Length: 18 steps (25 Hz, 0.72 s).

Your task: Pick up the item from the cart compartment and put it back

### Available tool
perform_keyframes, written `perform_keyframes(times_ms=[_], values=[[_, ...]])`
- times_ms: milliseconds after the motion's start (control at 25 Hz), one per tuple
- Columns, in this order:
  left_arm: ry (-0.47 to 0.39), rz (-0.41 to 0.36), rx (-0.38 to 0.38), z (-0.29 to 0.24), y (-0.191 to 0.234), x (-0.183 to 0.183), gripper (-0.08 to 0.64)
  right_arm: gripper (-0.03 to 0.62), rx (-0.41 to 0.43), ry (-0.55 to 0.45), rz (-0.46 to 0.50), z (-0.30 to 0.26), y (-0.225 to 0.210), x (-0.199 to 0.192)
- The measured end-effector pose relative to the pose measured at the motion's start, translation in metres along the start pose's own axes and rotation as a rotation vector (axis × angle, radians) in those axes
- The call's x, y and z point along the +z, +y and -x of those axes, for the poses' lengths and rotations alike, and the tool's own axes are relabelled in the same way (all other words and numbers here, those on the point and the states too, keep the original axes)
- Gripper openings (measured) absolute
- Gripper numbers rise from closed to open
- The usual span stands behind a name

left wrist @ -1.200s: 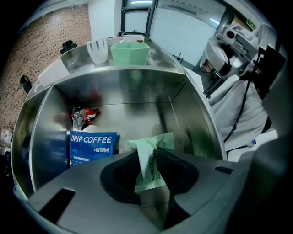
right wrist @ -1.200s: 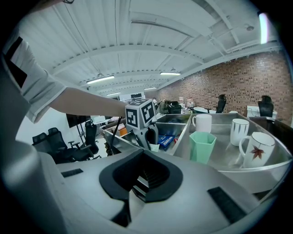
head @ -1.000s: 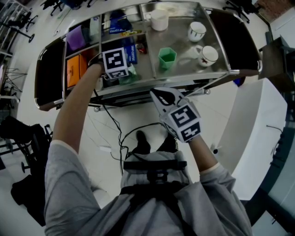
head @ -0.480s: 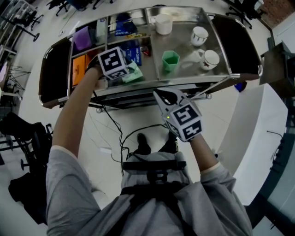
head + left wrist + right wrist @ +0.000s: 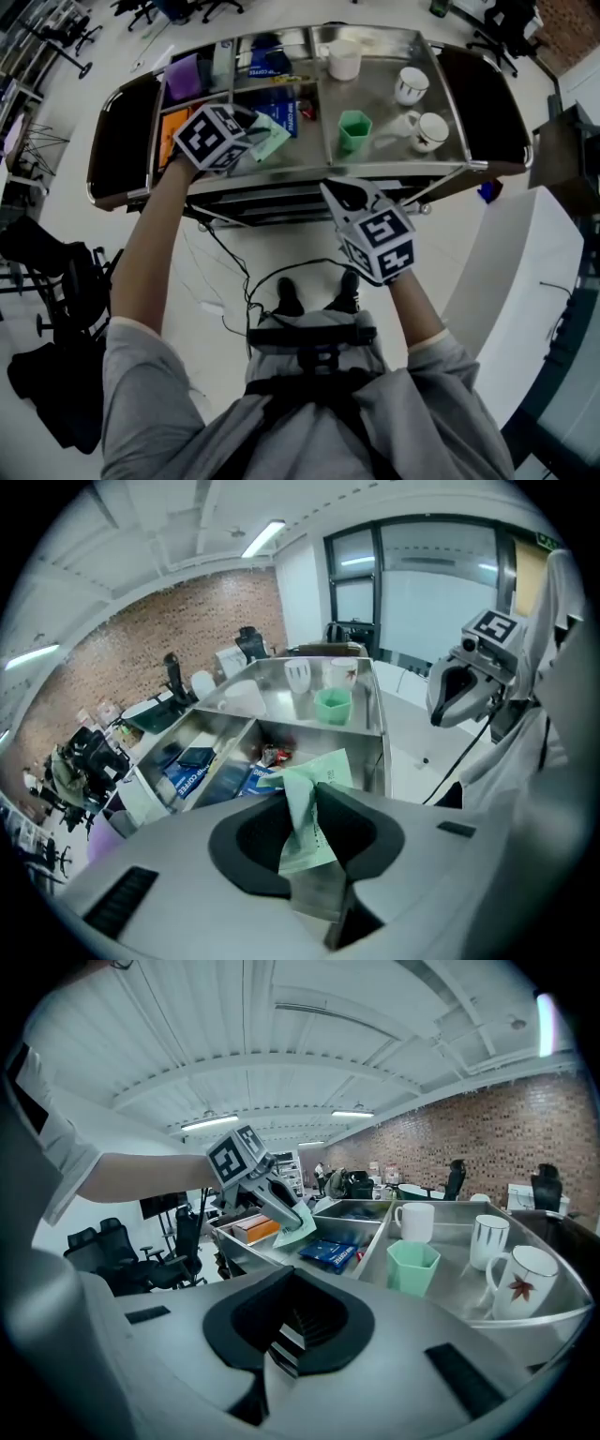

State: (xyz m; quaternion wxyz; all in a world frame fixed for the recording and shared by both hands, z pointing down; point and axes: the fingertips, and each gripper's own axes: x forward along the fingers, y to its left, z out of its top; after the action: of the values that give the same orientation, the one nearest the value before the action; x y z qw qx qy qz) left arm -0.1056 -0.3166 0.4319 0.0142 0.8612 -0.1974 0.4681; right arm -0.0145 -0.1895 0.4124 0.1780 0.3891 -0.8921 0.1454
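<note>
The left hand-held gripper (image 5: 246, 129) is clamped on one end of a pale green packet (image 5: 269, 141). The packet is held clear above the desk (image 5: 375, 171), and its long axis runs forward out of the jaws. The open compartment (image 5: 314, 735) lies directly below and ahead of it, so the left side is judged better placed for the return. Blue coffee packets (image 5: 281, 111) cover part of the compartment floor. A green cup (image 5: 354, 131) and mugs (image 5: 429, 129) stand in the next section, apart from the drop path. The right hand-held gripper (image 5: 339, 194) has its jaws together and empty, and waits short of the desk's front rail.
</note>
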Motion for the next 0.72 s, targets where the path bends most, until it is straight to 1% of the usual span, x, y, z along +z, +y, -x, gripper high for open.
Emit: perform_keyframes(times_ms=[200, 320, 560, 720], values=[[-0.177, 0.139, 0.091, 0.032, 0.001, 0.009, 0.094, 0.009, -0.014, -0.017, -0.004, 0.002, -0.004, 0.005], [-0.278, 0.208, 0.139, 0.051, -0.004, 0.01, 0.094, 0.009, -0.019, -0.026, -0.01, 0.005, -0.005, 0.007], [-0.438, 0.35, 0.248, 0.082, -0.021, -0.003, 0.094, 0.009, -0.014, -0.041, -0.017, 0.006, -0.006, 0.007], [-0.516, 0.43, 0.32, 0.1, -0.036, -0.017, 0.094, 0.009, -0.009, -0.052, -0.021, 0.006, -0.006, 0.007]])
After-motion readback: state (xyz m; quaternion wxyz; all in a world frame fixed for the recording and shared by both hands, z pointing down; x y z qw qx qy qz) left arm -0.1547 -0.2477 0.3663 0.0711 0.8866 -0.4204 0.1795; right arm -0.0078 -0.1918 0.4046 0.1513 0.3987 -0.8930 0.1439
